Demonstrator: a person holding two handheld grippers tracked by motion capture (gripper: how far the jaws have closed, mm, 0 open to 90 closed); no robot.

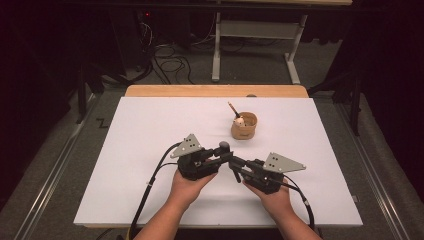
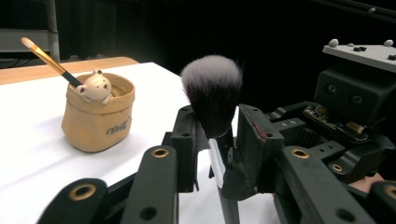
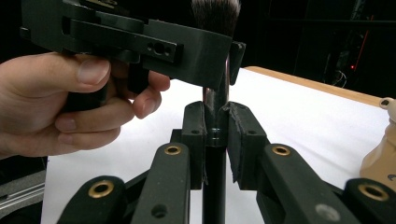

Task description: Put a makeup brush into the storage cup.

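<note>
A black-handled makeup brush with a fluffy grey-tipped head is held upright between the two grippers above the white surface. The right gripper is clamped on the brush's handle. The left gripper is placed around the ferrule just under the bristles; whether its pads press cannot be told. A tan pouch-shaped pot with a bear figure stands near, holding a thin yellow-handled brush.

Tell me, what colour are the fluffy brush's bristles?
The brush bristles are dark with whitish-grey tips, best seen in the left gripper view.
</note>
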